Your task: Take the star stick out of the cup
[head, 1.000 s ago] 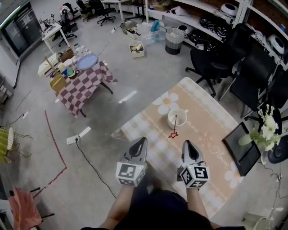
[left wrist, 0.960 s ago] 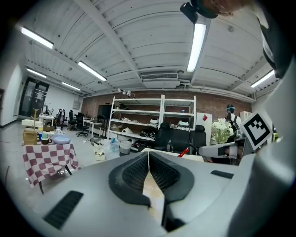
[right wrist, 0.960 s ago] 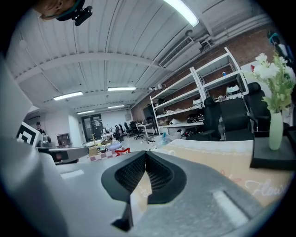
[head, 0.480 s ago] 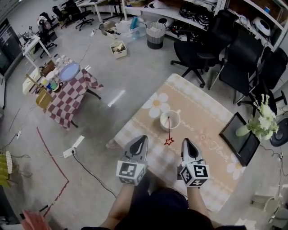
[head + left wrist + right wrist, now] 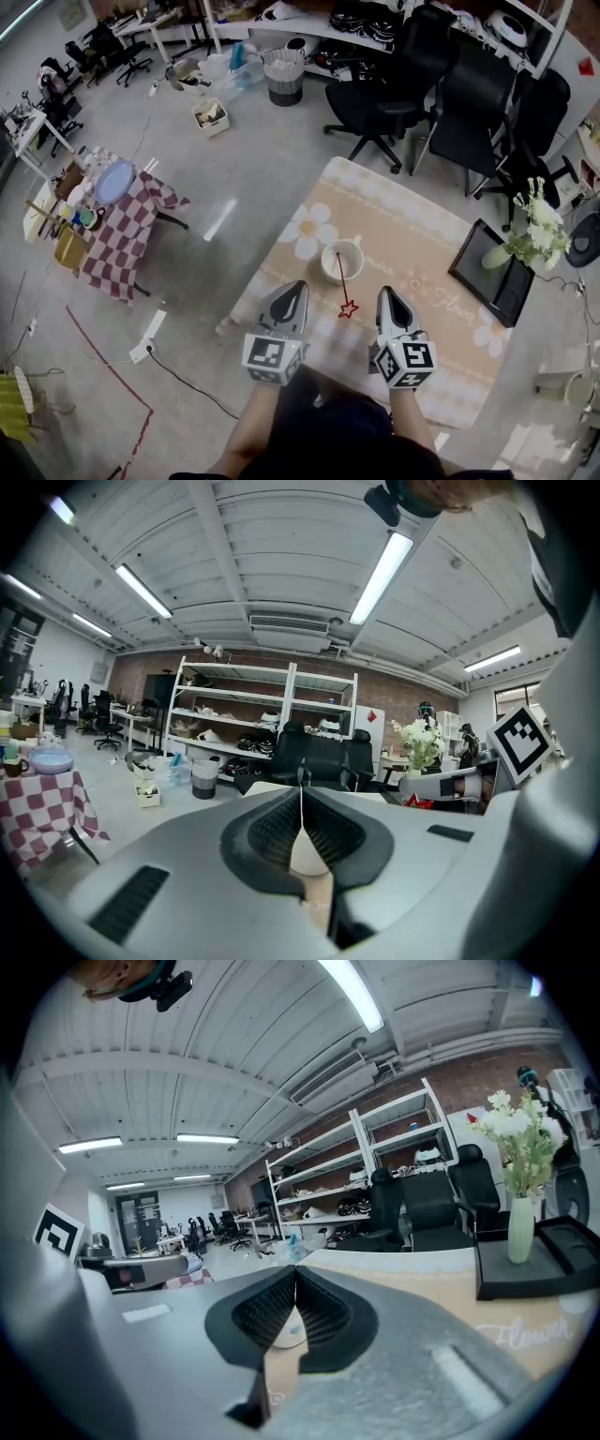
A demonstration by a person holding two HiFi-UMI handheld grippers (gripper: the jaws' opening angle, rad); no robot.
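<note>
The star stick stands slanted in the white cup, which sits on the bench with its flower-print cloth. The stick's thin end is inside the cup, and its red star hangs out at the 6 o'clock side, toward the person. Whether the star touches the cloth I cannot tell.

Compared with one second ago, both tools have come closer. The star was then ahead of the tips; now it lies between them. The left hand-held gripper is at about 8 o'clock of the cup and the right hand-held gripper at about 4 o'clock, both apart from the stick. The bench has also turned in the head view.

In the left gripper view the jaws of this hand-held gripper are pressed together with nothing between them, and the cup shows just beyond. The right one is likewise closed and empty, with the cup ahead.

I judge this to be the approach only: one pair of jaws must first open before it can pinch the stick. A black tray with a vase of flowers lies at 3 o'clock, well apart.
</note>
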